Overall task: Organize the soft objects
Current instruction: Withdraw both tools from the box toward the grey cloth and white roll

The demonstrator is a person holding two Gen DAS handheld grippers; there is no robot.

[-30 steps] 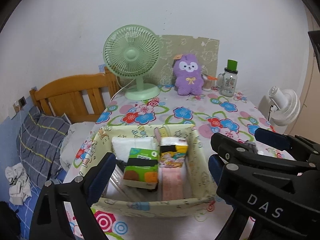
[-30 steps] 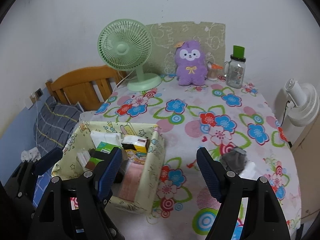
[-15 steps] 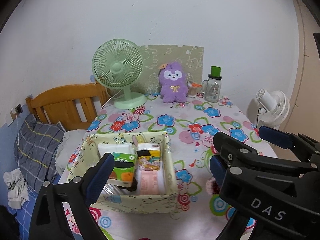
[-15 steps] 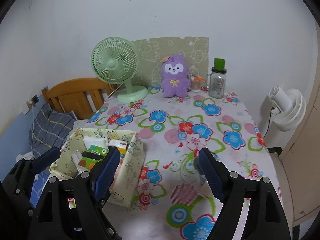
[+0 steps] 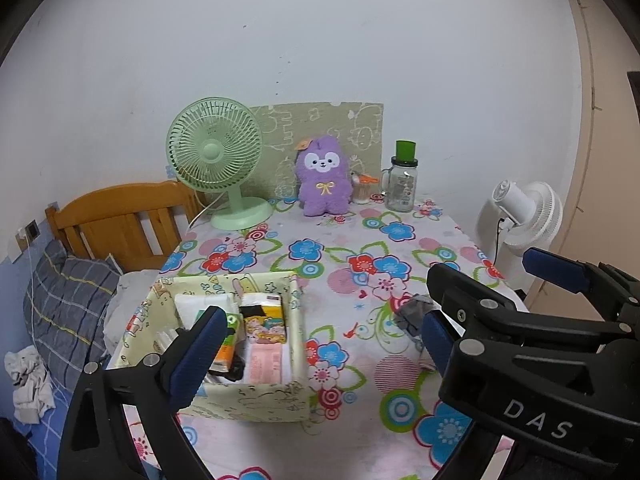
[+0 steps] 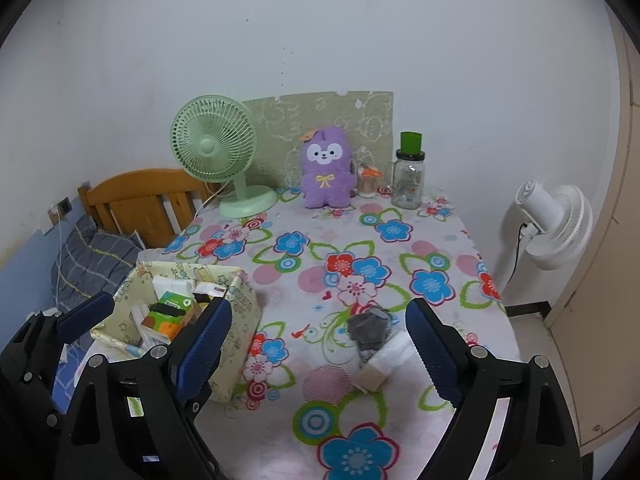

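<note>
Lower middle of the right wrist view, the grey cloth (image 6: pixel 370 330) lies on the counter (image 6: pixel 440 248) between the right hand-held gripper's (image 6: pixel 318 350) empty, opening jaws; left one sits farther, spread.

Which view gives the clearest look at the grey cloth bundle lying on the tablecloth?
The right wrist view: the grey cloth bundle lies in plain sight between the open, empty fingers of the right gripper, beside a white folded piece. In the left wrist view the right gripper hides most of the bundle.
</note>
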